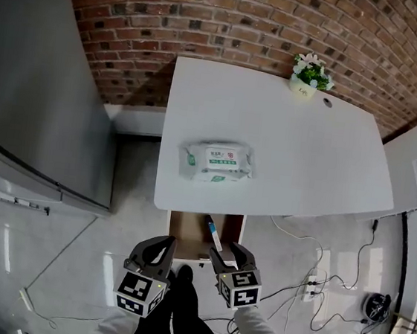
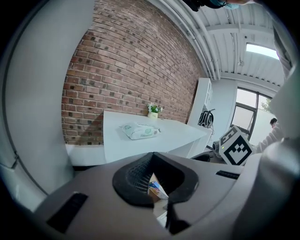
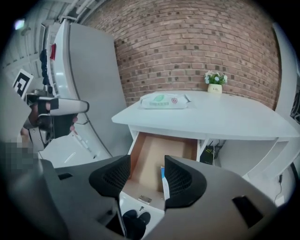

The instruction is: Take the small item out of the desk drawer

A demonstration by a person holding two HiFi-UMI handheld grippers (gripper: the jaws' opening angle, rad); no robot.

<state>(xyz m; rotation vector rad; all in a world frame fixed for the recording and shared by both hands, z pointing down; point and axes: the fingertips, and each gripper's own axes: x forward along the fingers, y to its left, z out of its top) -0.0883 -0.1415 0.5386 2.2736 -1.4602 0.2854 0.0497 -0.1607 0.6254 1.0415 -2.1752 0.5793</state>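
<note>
The desk drawer (image 1: 185, 236) is pulled out under the front edge of the white desk (image 1: 307, 159). A slim small box (image 1: 214, 234) lies along the drawer's right side. My right gripper (image 1: 227, 250) hovers open just in front of the drawer, its left finger close to the box's near end. In the right gripper view the box (image 3: 162, 180) shows between the spread fingers of the right gripper (image 3: 145, 161), close to the right one, inside the brown drawer (image 3: 157, 152). My left gripper (image 1: 159, 241) is shut on nothing beside the drawer's front left corner. Through its curved pads (image 2: 133, 176) the box (image 2: 157, 187) is visible.
A pack of wet wipes (image 1: 216, 162) lies near the desk's front edge and a small flower pot (image 1: 309, 75) stands at the back. A grey cabinet (image 1: 39, 76) stands to the left. Cables and a power strip (image 1: 315, 279) lie on the floor to the right.
</note>
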